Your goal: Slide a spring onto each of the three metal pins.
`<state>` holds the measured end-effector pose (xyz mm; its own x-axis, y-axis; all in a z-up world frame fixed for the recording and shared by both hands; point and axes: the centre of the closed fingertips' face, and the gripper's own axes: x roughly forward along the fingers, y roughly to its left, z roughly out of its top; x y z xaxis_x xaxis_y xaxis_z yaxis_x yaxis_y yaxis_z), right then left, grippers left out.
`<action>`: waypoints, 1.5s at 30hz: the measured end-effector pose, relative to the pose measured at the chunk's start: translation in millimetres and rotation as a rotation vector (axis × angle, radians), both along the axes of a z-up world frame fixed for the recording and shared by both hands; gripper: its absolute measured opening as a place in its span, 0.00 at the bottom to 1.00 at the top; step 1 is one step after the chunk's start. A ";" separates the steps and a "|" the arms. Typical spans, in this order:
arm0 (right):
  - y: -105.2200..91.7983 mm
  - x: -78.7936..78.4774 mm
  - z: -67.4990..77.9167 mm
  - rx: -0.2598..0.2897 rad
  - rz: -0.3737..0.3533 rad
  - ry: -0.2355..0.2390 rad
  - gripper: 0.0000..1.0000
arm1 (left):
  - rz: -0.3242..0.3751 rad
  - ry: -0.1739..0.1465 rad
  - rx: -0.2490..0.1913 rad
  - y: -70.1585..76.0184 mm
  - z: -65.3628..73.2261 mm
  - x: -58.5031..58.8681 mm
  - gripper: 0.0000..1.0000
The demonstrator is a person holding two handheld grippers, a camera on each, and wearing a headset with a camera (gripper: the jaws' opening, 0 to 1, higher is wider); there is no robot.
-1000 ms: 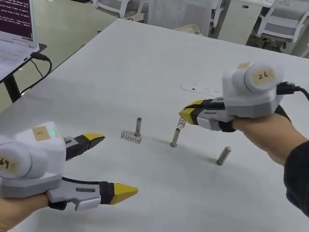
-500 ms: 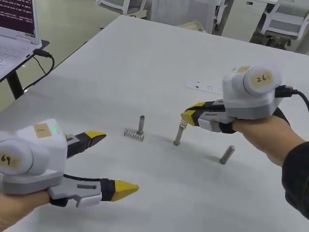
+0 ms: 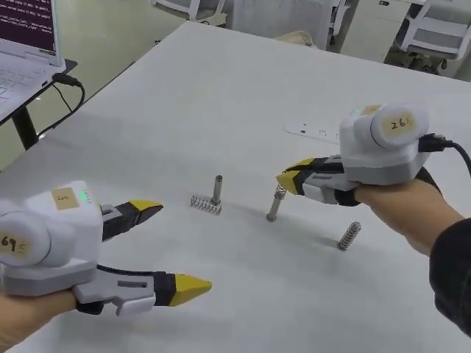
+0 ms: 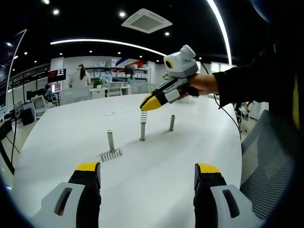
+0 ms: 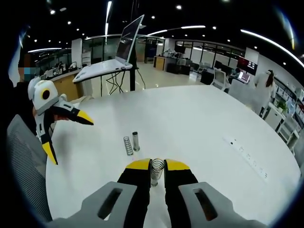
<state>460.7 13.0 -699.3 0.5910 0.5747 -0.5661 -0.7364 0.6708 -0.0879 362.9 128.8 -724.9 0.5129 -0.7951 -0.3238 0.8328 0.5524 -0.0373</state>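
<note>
Clock directions are read in the head view, 12 o'clock pointing away from the person.

The white table [image 3: 221, 88] spans the work area. A laptop [image 3: 22, 44] with a lit screen sits on a separate stand at 10 o'clock, off the table's edge.

The left gripper [image 3: 180, 246] is at 7 o'clock, low over the table. Its jaws are spread wide and nothing is between them. Its own view shows the two yellow tips well apart above bare tabletop [image 4: 147, 171]. The left hand [image 3: 29, 316] grips the body from below and aims the jaws toward 2 o'clock.

The right gripper [image 3: 285, 181] is at 3 o'clock, raised above the table. Its jaws are drawn narrow, pinching the held spring [image 3: 280, 193] at its upper end. In the right gripper view the coils sit between the two yellow tips [image 5: 157, 170]. The right hand [image 3: 401, 202] holds the body level, with the jaws aimed toward 9 o'clock.

A power strip [image 3: 313, 134] lies flat at 1 o'clock, well apart from the pins.

The middle pin [image 3: 273, 209] stands near the table's centre, directly beneath the held spring. The spring's lower end meets the pin's top. How far it has gone over the pin cannot be told.

The left pin [image 3: 218, 187] stands bare at 11 o'clock from the middle pin. The loose spring [image 3: 205, 204] lies on its side, just beside the foot of the left pin.

A third spring [image 3: 348, 235] stands at 4 o'clock from the middle pin, apart from both grippers. Whether a pin runs through it cannot be told.
</note>
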 end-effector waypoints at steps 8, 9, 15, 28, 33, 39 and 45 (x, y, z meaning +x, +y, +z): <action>-0.6 1.6 -8.0 0.000 -0.003 0.011 0.07 | -0.001 0.002 0.001 -0.8 -0.2 -0.3 0.77; -0.7 1.7 -9.0 0.000 -0.003 0.010 0.07 | -0.001 0.002 0.003 -0.7 -0.4 -0.3 0.77; -0.3 0.0 -14.6 -0.002 0.000 0.018 0.07 | -0.001 0.003 0.005 -0.6 -0.3 -0.8 0.77; 1.2 -1.1 -28.9 -0.017 0.005 0.037 0.08 | 0.003 0.008 0.007 0.0 -1.4 -1.1 0.76; 2.0 -2.3 -33.8 -0.021 0.006 0.047 0.08 | 0.004 0.008 0.008 0.8 -2.0 -0.8 0.76; 1.9 -2.7 -40.1 -0.037 0.011 0.056 0.08 | 0.003 0.009 0.010 0.6 -3.1 -0.7 0.75; 2.6 -4.7 -45.0 -0.060 0.022 0.063 0.08 | 0.004 0.009 0.009 1.0 -3.2 -0.2 0.75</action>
